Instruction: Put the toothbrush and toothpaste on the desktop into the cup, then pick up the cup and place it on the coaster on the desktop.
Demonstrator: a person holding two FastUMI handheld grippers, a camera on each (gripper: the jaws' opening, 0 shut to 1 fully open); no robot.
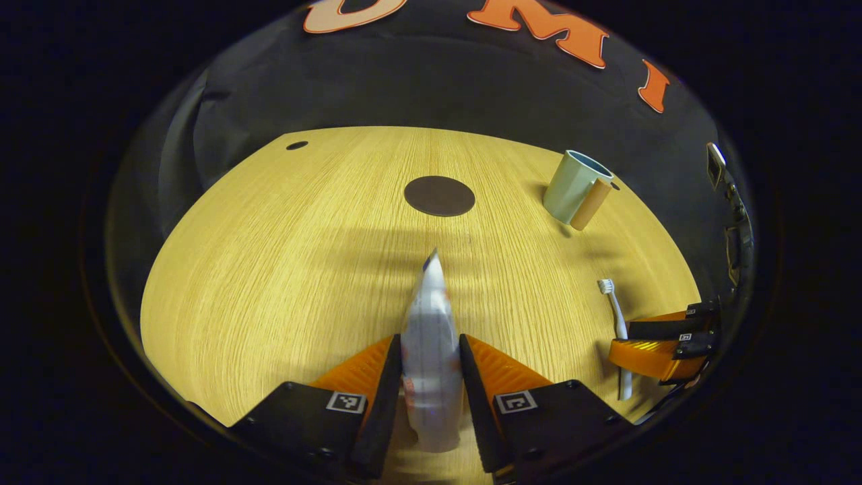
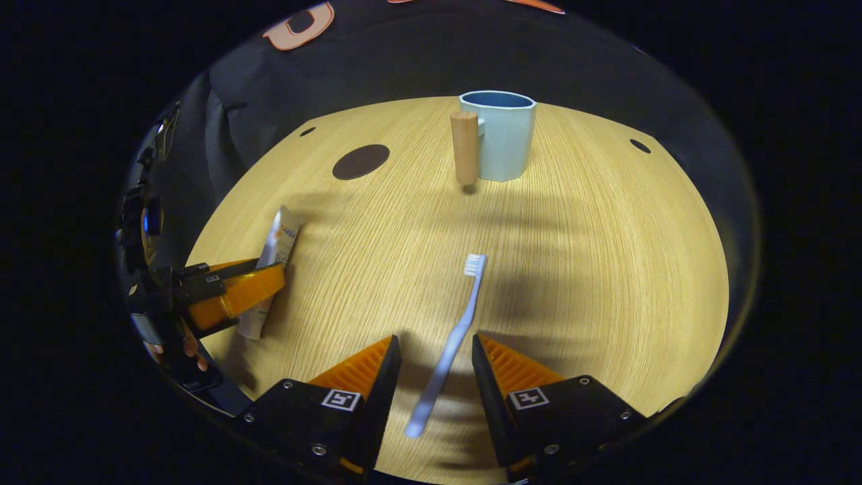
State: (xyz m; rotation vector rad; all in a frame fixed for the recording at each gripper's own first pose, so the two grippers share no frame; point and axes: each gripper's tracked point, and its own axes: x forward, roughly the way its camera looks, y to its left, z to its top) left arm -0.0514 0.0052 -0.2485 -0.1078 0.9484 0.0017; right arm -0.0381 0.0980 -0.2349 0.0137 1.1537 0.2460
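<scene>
left gripper point(image 1: 431, 377) fingers clamped on the toothpaste point(image 1: 431, 350); right gripper point(image 2: 436, 377) fingers apart around the toothbrush point(image 2: 452, 340) on the desk point(image 2: 592, 269).

This is a staged recording booth, not a lived-in room: a round, light wood-grain bench point(image 1: 283, 269) stands against a black cloth wall point(image 1: 431, 87) that closes off everything behind it. On the bench sit bathroom things, a cup point(image 2: 502, 135), a toothbrush point(image 2: 451, 343) and a dark round coaster point(image 1: 439, 196), laid well apart like props.
</scene>
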